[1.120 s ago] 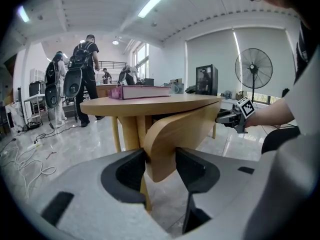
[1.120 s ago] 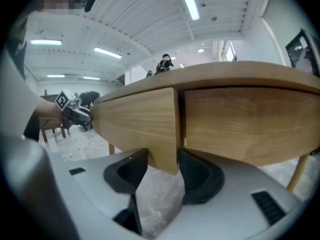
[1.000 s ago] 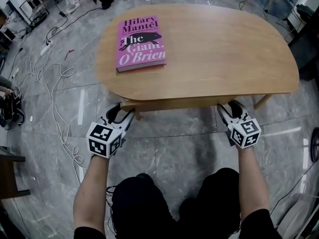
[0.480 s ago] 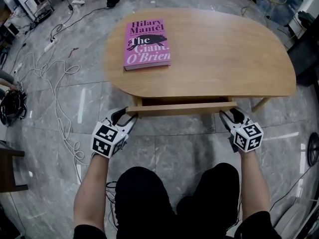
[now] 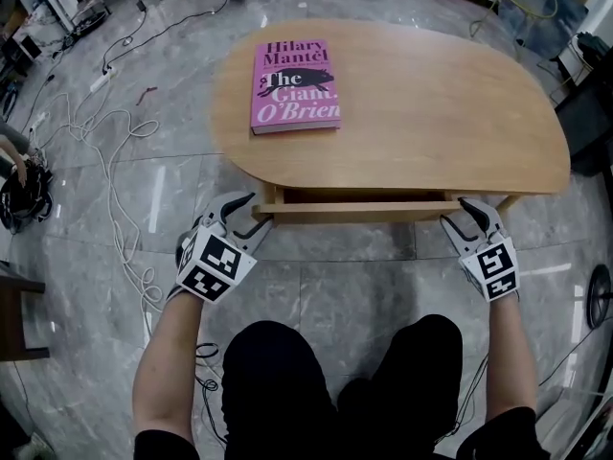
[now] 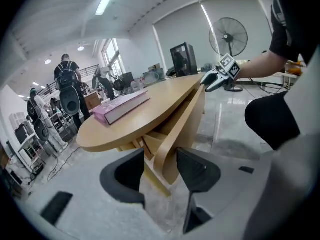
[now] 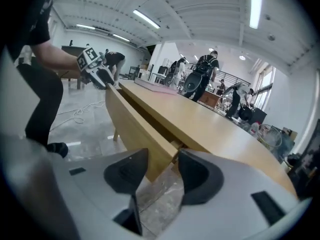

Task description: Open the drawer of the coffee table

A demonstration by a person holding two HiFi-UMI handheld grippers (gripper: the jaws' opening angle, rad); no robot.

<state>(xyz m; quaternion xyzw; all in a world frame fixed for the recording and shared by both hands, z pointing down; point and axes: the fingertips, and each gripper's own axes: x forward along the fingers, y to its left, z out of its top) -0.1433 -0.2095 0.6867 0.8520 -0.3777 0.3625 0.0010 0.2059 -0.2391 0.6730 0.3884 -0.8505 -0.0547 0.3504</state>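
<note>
Under the near edge of the counter [image 5: 431, 103], the drawer [image 5: 359, 209] stands partly pulled out, and a dark strip of its inside shows behind its front board. At the board's left end sit the left tongs [image 5: 254, 214], at its right end the right tongs [image 5: 469, 214]. This is most likely so that the pull comes evenly from both ends and the drawer runs straight instead of jamming. The left tongs have just been opening. They are spread, with the board's end between them and a gap beside it. The right tongs likewise stand apart around the board's lower corner, and their pads do not seem to press it. A pink book [image 5: 295, 86] lies toward the counter's far left corner, well apart from the drawer.
</note>
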